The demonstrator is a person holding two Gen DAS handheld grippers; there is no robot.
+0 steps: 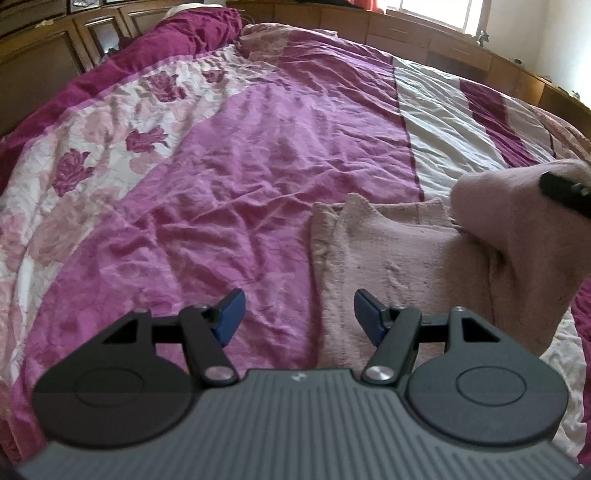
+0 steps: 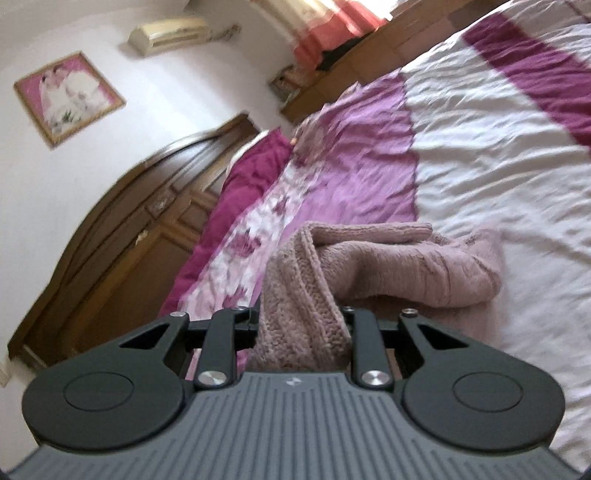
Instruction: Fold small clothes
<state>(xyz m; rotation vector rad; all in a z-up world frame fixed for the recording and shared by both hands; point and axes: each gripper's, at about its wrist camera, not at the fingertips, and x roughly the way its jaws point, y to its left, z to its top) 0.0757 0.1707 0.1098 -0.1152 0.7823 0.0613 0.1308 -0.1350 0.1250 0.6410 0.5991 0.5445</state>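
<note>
A dusty-pink knitted garment [image 1: 399,258] lies on the bedspread [image 1: 240,166], partly flat. Its right side is lifted into a hump. My left gripper [image 1: 298,317] is open and empty, hovering low over the garment's near left edge, blue pads apart. My right gripper [image 2: 301,321] is shut on a bunched edge of the pink knitted garment [image 2: 406,266] and holds it raised, with the rest draped back onto the bed. Its fingertips are hidden by the knit. The right gripper's black tip shows at the right edge of the left wrist view [image 1: 565,194].
The bed has a purple, white and floral cover. A wooden headboard [image 2: 122,229] and a dark magenta pillow [image 1: 199,29] are at the far end. Wooden cabinets [image 1: 424,37] run along the far side under a window.
</note>
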